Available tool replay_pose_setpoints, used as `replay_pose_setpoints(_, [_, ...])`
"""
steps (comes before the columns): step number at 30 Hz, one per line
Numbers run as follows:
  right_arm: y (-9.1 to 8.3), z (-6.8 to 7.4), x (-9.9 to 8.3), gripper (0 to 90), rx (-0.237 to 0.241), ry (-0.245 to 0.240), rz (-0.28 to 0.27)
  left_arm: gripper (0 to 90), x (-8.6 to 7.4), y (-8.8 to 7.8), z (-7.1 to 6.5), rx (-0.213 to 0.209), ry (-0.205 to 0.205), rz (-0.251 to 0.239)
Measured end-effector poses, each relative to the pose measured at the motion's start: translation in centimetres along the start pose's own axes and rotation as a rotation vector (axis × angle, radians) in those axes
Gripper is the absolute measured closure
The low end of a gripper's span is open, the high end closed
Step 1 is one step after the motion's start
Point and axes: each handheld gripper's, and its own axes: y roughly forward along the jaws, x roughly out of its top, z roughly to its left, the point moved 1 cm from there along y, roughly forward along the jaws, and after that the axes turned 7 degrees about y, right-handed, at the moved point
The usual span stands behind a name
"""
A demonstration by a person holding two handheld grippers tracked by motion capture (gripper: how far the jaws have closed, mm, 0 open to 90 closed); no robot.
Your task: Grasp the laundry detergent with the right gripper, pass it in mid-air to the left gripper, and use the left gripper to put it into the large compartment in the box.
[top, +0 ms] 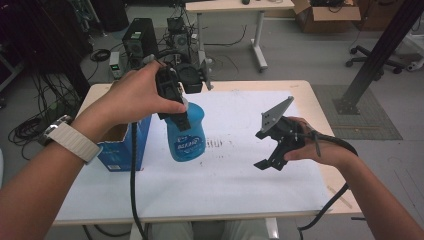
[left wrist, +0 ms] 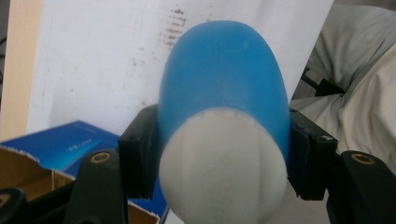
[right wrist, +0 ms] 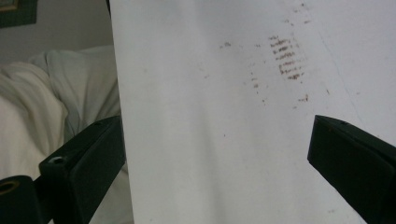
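A blue plastic bottle [top: 186, 136] with white print hangs upright over the left middle of the white sheet [top: 235, 180]. My left gripper [top: 181, 119] comes down from above and is shut on the bottle's top end. In the left gripper view both black pads press the blue sides just behind the white cap [left wrist: 224, 168]. Whether the bottle's base touches the sheet I cannot tell. My right gripper [top: 267, 164] hovers to the right of the bottle, well apart from it. Its jaws stand wide open, and my right gripper [right wrist: 217, 149] has only bare sheet between them.
An open blue cardboard box [top: 122, 147] stands at the table's left, right beside the bottle. The wooden table edge [top: 320, 107] frames the sheet. Beyond the far edge are a computer tower [top: 140, 40], cables and another desk [top: 235, 7].
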Motion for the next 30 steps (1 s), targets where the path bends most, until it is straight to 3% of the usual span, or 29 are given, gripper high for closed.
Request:
replay_pose_setpoints(12, [-0.7, -0.3, -1.2, 4.0, -0.058, -0.009, 0.070, 38.0, -1.8, -2.4, 1.8, 0.023, -0.226, 0.011])
replay_pose_setpoints(30, [-1.5, -0.6, -2.5, 4.1, -0.089, -0.003, 0.085, 38.0, -5.7, -5.4, 4.5, 0.113, -0.534, 0.010])
